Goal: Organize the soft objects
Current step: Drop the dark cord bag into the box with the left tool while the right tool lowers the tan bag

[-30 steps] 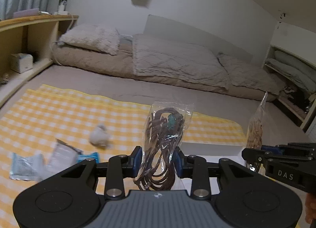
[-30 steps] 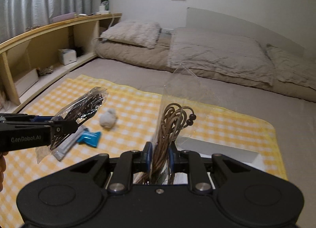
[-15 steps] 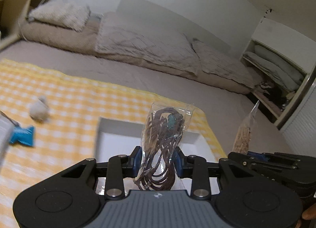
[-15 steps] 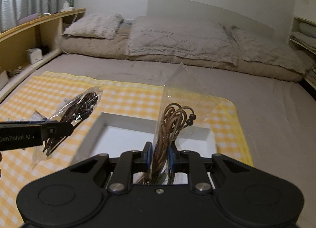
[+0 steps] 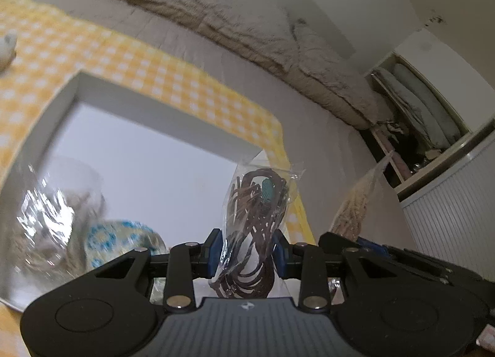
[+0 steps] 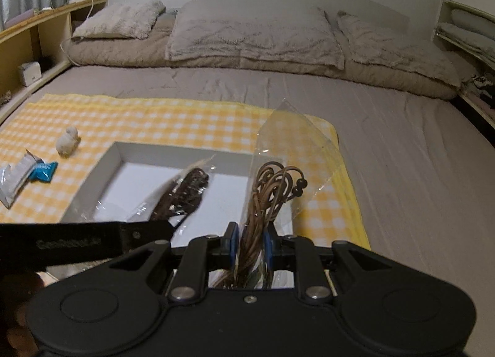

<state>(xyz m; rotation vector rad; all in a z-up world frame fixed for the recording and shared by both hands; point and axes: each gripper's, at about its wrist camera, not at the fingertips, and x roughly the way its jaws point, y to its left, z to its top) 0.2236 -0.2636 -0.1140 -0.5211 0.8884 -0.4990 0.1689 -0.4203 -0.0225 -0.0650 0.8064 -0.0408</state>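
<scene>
While our left gripper [image 5: 247,248] hangs over the white box [image 5: 161,100], its wrist view lets us count one clear bag of dark brown cord [image 5: 258,224] pinched between the blue pads [image 5: 213,247], which are pressed in on it and stand nearly together. That bag sticks up toward 12 o'clock. At 9 o'clock inside the box lie one crinkled clear packet [image 5: 52,214] and one blue-and-yellow patterned soft item [image 5: 123,239], touching each other. At 3 o'clock our right gripper [image 5: 371,247] shows with one bag of tan cord [image 5: 355,205].

From the right wrist view, we count two grippers and two cord bags. Our right gripper [image 6: 250,247] has its pads squeezed tight on the bag of tan cord [image 6: 269,190], which rises toward 12 o'clock above the box's near right corner. At 9 o'clock the left gripper [image 6: 167,227] holds the bag of dark brown cord [image 6: 185,193] over the white box [image 6: 105,168]. On the yellow checked cloth [image 6: 173,122], toward 10 o'clock, lie one small white plush toy [image 6: 67,141], one blue wrapped item [image 6: 43,171] and one clear flat packet [image 6: 14,180].
</scene>
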